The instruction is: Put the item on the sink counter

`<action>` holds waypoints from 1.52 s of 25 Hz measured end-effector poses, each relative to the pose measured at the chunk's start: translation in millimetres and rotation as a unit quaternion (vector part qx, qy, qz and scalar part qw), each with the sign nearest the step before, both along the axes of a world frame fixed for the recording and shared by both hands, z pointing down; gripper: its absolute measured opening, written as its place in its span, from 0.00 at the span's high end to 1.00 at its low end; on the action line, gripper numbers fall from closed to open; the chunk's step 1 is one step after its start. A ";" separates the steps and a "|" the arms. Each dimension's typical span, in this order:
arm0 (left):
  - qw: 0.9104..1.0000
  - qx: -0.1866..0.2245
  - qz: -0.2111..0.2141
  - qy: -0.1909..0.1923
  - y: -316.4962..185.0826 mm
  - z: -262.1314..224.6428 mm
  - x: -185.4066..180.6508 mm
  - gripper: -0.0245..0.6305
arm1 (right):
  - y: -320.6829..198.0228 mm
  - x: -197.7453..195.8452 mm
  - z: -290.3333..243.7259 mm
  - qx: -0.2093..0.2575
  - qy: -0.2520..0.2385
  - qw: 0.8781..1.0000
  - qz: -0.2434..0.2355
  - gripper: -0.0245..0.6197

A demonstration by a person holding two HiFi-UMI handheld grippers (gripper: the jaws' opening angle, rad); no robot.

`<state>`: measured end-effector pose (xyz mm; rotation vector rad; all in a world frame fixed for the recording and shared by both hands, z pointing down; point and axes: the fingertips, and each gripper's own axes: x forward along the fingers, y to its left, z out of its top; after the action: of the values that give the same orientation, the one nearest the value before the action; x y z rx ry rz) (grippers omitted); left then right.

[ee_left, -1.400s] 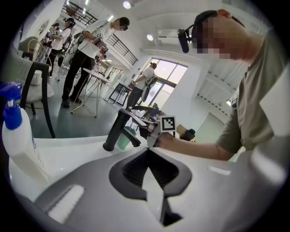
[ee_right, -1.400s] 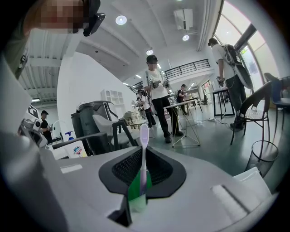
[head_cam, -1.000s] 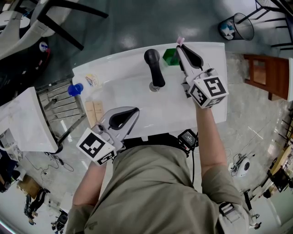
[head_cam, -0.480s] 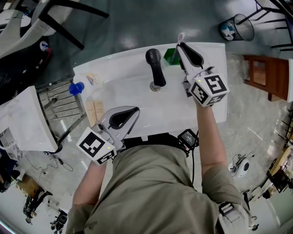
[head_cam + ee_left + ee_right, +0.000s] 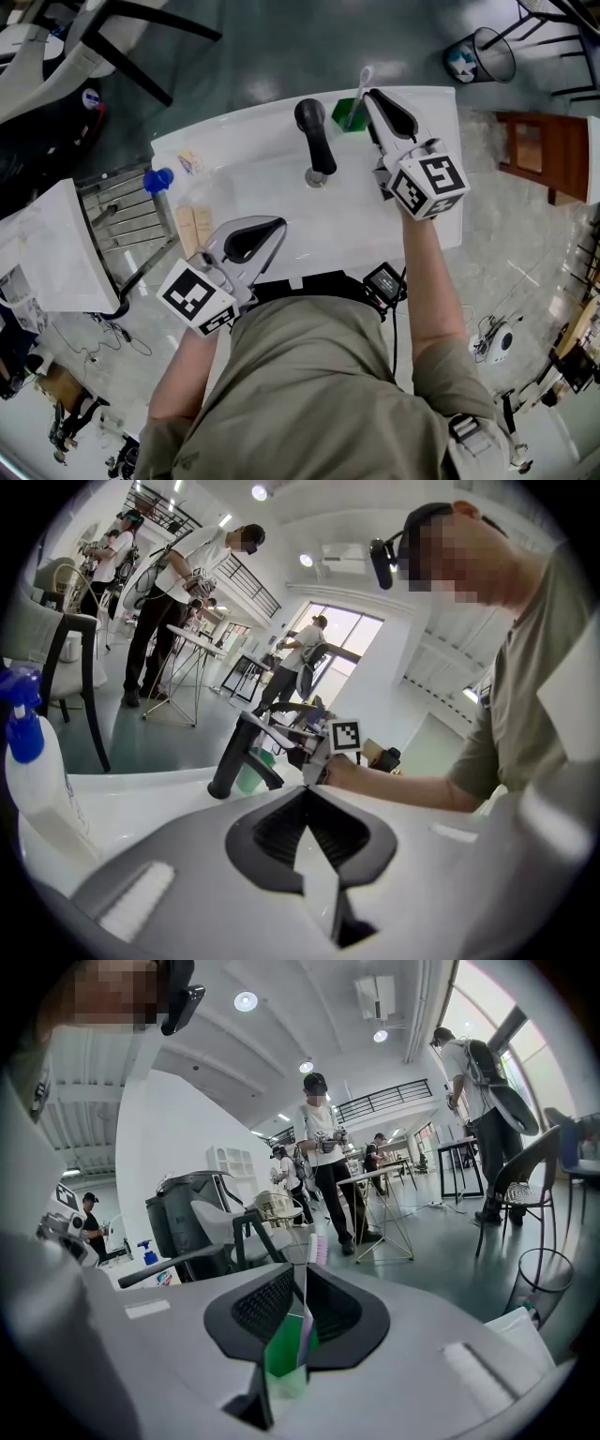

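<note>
Beside the faucet [image 5: 316, 141], the right gripper [image 5: 370, 98] clamps a green cup [image 5: 345, 116] holding a toothbrush [image 5: 363, 79]. The left gripper [image 5: 275, 228] has its jaws together, empty.

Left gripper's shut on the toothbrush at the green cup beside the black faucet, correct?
Wrong gripper. The right gripper is shut on the toothbrush at the green cup beside the black faucet; the right gripper view shows the handle between its fingers. The left gripper is shut with nothing between its fingers.
</note>
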<state>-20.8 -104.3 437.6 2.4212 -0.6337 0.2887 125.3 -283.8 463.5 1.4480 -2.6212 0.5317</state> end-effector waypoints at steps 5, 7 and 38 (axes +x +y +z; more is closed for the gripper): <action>1.000 0.008 0.007 0.002 0.8 -9.1 2.8 0.95 | 5.5 5.0 -11.4 0.004 -0.002 1.000 0.010 0.90; 1.000 0.012 0.010 0.003 0.8 -13.5 4.3 0.95 | 9.8 5.3 -16.3 0.005 -0.004 1.000 0.013 0.90; 0.994 0.059 0.087 0.017 18.9 -59.7 11.2 0.95 | 100.6 1.5 -82.4 0.022 -0.023 0.998 0.047 0.95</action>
<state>-9.7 -85.4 377.9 2.5942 -0.4369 0.2866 126.8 -183.2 381.1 1.5979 -2.6264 0.5248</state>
